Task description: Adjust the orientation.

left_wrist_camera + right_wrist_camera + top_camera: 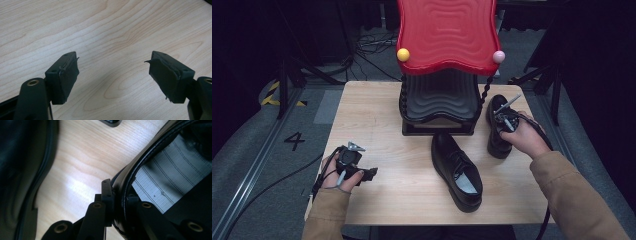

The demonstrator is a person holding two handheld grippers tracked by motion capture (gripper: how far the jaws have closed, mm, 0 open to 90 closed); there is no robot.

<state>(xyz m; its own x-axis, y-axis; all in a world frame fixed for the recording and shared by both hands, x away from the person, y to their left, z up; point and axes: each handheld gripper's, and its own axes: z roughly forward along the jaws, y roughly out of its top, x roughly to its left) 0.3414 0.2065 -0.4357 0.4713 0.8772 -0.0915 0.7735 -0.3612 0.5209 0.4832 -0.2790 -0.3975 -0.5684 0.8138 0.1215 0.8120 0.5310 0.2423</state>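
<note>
Dark studio floor surrounds a wooden table (377,125) bearing a two-tier shoe rack (439,107), its red top shelf (447,35) raised over a black one. Just right of the rack, the right gripper (117,202) has clamped the collar of one black shoe (498,130); it seems ready to lift. A second shoe (457,170) lies in front of the rack, untouched. Well left of the rack, the left gripper (113,75) idles, jaws wide, empty. Both shelves look unfilled, so most work remains.

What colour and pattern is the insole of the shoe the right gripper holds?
Pale grey with thin dark lengthwise stripes: the insole of the black leather shoe, clearest in the right gripper view.
</note>
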